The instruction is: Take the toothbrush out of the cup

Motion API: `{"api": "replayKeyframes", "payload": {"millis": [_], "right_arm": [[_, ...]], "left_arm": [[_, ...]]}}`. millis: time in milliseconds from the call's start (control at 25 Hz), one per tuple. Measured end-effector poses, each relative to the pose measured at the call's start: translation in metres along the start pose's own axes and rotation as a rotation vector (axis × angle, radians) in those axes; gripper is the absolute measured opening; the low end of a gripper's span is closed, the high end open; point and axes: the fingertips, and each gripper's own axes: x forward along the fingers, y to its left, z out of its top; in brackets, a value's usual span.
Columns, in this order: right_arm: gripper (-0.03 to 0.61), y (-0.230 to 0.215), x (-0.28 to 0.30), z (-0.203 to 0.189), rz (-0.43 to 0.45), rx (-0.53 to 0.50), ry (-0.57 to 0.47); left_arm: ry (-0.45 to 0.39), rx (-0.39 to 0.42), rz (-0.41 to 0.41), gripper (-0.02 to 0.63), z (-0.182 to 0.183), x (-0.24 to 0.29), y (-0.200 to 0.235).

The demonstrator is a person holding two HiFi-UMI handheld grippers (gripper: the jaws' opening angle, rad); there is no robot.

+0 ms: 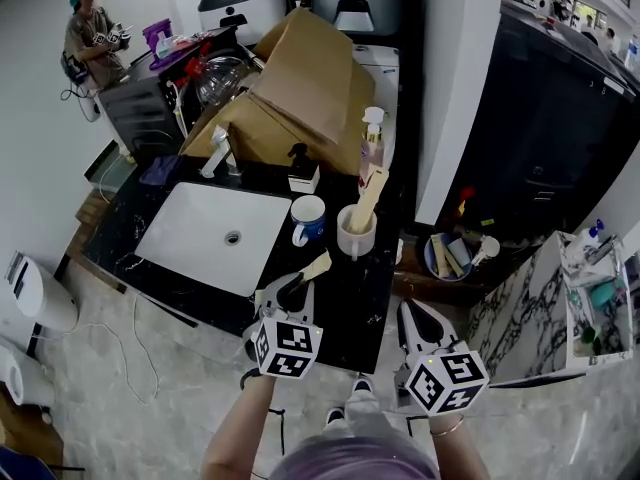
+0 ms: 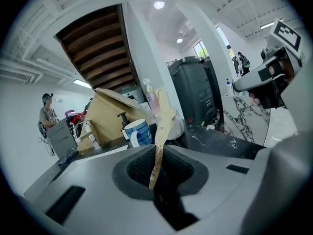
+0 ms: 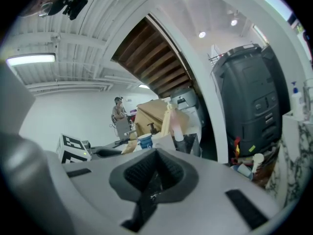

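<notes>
Since the left claw [image 1: 297, 284] is closed almost fully on a thin, beige-wrapped toothbrush [image 1: 316, 265], held low over the near part of the counter [image 1: 345, 313] and well clear of the white cup [image 1: 355, 236], the lifting-out looks done. The step in hand is probably setting it down. That calls for lowering it flat onto bare counter, then easing the grip. The right claw [image 1: 420, 313] is closed on nothing, near and to the right. Farther off, the white cup holds another flat beige pack [image 1: 367, 198], upright and leaning; whether that is a second toothbrush I cannot tell. The blue mug [image 1: 308, 218] just left of it looks empty, as does the sink [image 1: 190, 228].
</notes>
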Motion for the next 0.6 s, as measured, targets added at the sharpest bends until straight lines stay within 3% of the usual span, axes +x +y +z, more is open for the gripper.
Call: {"api": "replayKeyframes", "payload": {"millis": [600], "right_arm": [[0.003,-0.001,-0.001,-0.004,-0.025,0.012,0.001]], "left_arm": [[0.164,0.154,-0.149,0.058,-0.029,0.030,-0.029]]}}
